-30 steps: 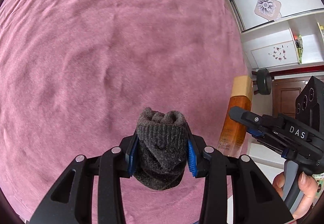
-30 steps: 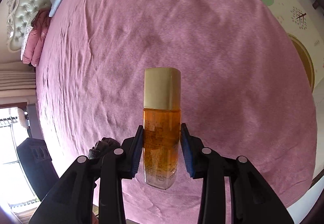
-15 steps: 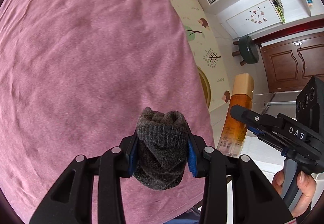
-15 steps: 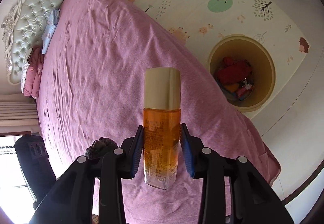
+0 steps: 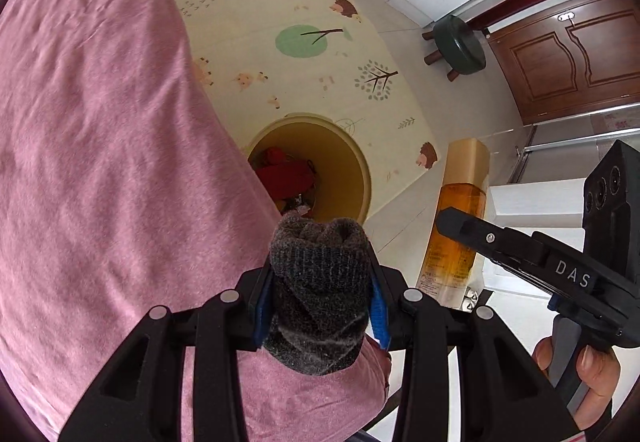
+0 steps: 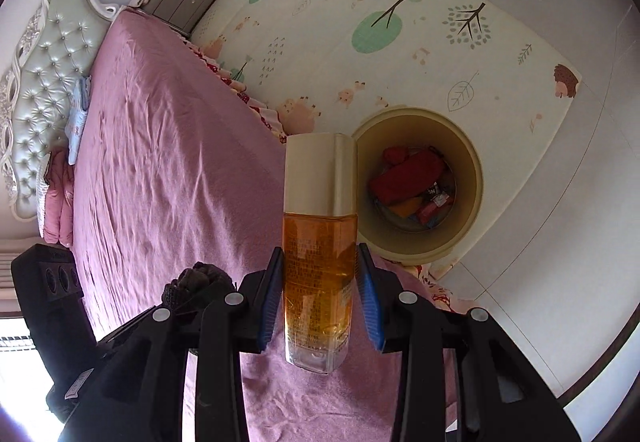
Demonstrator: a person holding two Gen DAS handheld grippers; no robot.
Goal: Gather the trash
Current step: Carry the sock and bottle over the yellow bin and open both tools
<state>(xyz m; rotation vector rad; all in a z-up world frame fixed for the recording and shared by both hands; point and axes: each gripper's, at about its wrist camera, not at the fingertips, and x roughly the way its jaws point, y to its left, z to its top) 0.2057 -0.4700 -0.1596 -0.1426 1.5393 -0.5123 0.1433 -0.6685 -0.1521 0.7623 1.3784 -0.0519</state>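
Bin waits on the floor, right of the bed. Left gripper pinches the sock, right gripper the bottle; centre each above the rim before releasing.

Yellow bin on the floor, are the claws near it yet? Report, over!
Left claw shut on rolled dark grey knit sock. Right claw shut on amber glass bottle. Round yellow bin beside pink bed, nothing blocking.
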